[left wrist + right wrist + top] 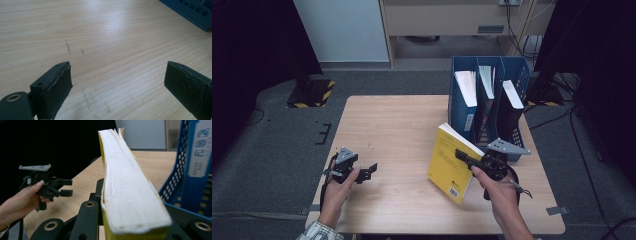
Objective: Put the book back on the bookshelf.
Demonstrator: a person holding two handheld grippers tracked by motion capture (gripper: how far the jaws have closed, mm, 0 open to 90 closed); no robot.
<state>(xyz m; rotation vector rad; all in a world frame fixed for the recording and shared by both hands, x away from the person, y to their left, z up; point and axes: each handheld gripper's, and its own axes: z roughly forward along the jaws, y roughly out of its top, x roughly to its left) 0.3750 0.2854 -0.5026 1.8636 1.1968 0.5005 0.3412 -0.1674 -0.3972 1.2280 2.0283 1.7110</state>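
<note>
Grey carpet surrounds a light wooden table (397, 130), with dark curtains at both sides and a pale cabinet beyond the far edge. At about two o'clock on the tabletop, a blue file rack (462, 117) with three slots is stood, each slot loaded with books or folders whose white page edges are seen from above.

A yellow paperback book (451, 162) is held at about four o'clock, just in front of the rack, tilted with its cover facing the person's left and its lower corner close to or on the wood; whether it touches cannot be told. The right gripper (464, 156) is pressed onto this book, its black jaws pinching it from either side. In the right gripper view, the white page block (127, 187) is seen running straight away between the jaws, with the perforated blue rack wall (175, 185) just beside it at three o'clock.

The left gripper (371, 170) is held low over the table at about eight o'clock, well apart from the book. Its jaws are spread wide with nothing between them; in the left gripper view, bare wood grain with faint scuff marks (67, 46) is seen between its pads (58, 85).
</note>
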